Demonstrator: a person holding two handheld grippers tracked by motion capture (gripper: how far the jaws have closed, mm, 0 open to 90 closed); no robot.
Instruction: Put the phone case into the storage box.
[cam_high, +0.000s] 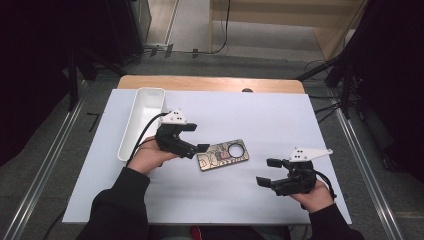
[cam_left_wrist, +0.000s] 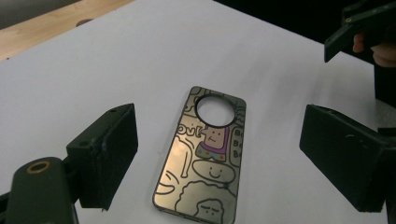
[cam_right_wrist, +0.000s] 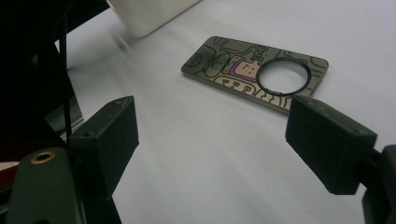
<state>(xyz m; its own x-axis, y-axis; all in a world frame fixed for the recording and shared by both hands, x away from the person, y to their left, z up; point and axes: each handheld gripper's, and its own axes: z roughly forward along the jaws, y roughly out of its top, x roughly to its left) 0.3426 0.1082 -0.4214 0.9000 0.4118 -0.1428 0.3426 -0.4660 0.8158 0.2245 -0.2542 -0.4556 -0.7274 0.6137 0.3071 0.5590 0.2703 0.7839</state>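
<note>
High view showed the phone case (cam_high: 223, 154) lying flat mid-table, the left gripper (cam_high: 197, 138) spread just left of it, the right gripper (cam_high: 268, 171) spread, near right.

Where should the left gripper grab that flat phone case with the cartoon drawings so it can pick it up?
Probably across the two long edges of the phone case, near its middle, coming down from above. It lies flat on the white table, so only its thin sides offer grip. The open left gripper already straddles it; its round hole end gives less solid edge.

Gold phone case (cam_high: 223, 154) with cartoon doodles, purple patch; white tray (cam_high: 141, 120)
</note>
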